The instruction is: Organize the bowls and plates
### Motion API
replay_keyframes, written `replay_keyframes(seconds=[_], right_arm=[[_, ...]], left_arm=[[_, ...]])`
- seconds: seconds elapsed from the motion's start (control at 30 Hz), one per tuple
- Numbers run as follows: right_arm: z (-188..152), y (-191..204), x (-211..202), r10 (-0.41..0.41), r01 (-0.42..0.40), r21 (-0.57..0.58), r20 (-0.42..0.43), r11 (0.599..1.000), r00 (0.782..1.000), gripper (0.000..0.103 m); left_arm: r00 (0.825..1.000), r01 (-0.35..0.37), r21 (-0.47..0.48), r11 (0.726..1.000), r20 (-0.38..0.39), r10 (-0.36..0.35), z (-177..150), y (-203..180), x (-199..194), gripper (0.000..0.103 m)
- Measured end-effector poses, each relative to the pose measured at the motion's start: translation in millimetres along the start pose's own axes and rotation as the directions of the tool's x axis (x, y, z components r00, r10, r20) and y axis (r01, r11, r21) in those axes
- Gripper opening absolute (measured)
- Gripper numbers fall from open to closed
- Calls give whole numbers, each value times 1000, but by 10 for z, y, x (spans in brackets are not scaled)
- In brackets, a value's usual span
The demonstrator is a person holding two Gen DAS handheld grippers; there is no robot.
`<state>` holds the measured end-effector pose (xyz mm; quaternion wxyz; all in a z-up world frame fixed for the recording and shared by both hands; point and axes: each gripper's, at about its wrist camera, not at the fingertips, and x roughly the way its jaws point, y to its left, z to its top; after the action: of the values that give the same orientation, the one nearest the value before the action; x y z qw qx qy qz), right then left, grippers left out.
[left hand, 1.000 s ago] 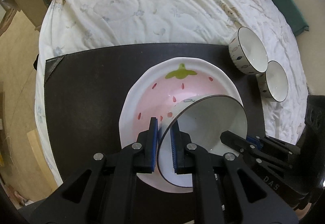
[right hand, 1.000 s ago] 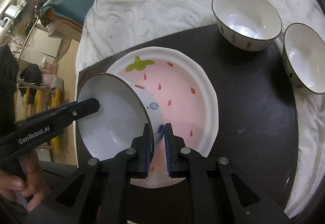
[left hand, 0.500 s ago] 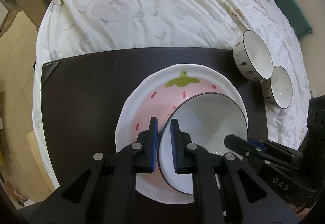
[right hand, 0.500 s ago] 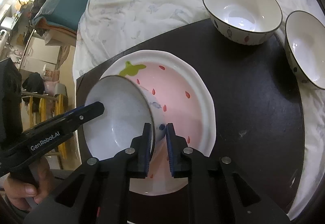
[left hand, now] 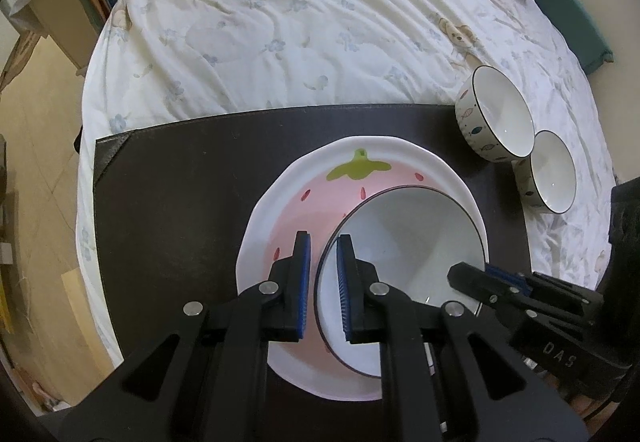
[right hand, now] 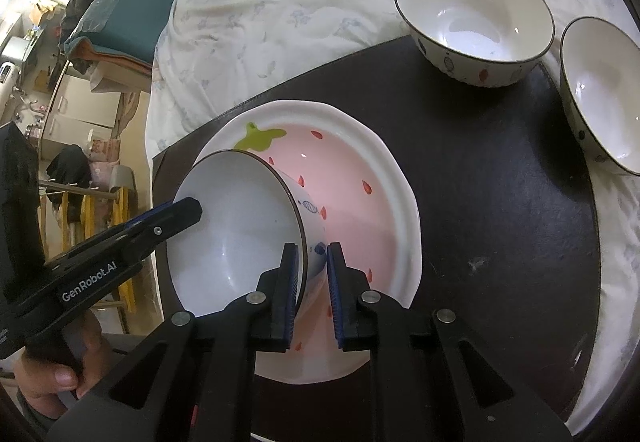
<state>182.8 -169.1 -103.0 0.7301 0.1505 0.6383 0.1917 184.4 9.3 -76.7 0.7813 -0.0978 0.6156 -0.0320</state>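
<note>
A glossy white ceramic bowl [left hand: 404,242] with a thin dark rim line and small painted fish on its outer wall sits tilted on the strawberry plate [left hand: 320,193], a wide, shallow dish with a wavy white edge, a pink glazed centre, red seed marks and a green leaf. The plate lies flat on a dark, matte, leather-like mat [left hand: 180,181] with rounded corners, spread over a bed's crumpled cream quilt [left hand: 300,21] printed with pale flowers.

The bowl covers the part of the plate opposite the leaf. The left hand-held gripper [left hand: 323,274], black plastic with ribbed blue pads, is clamped on one side of the bowl's rim, one pad inside and one outside, with only the thin wall between them. The right hand-held gripper [right hand: 312,282] pinches the opposite side of the rim in the same way, nearly closed, its inner pad against the smooth inside and its outer pad at the fish-painted wall. A hand [right hand: 60,370] grips the left tool's handle in the right wrist view.

Beyond the plate, on the side away from the left hand-held gripper, two more round bowls stand upright just beside each other: the larger bowl [right hand: 476,21] on the mat's far corner, the smaller bowl [right hand: 600,93] at the mat's edge, over the quilt.
</note>
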Motion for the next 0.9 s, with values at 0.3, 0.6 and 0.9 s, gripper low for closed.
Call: replay_keyframes(seconds=[0.3,0.6,0.9], right_arm=[[-2,23,-133,-21,22,-16,43,1000,999,18],[-44,-9,-325,-20,23,-32,85,999,996,18],[-58,-151,-682,28,-24,-21,187,999,982,18]], left_arm=[[991,-72,54,996,120,65,-102,-73,-242,53],[977,-53,122,991,209,27,-220,-191,-493,72],[983,6,96,995,180,-23,-231,-294,-684,85]])
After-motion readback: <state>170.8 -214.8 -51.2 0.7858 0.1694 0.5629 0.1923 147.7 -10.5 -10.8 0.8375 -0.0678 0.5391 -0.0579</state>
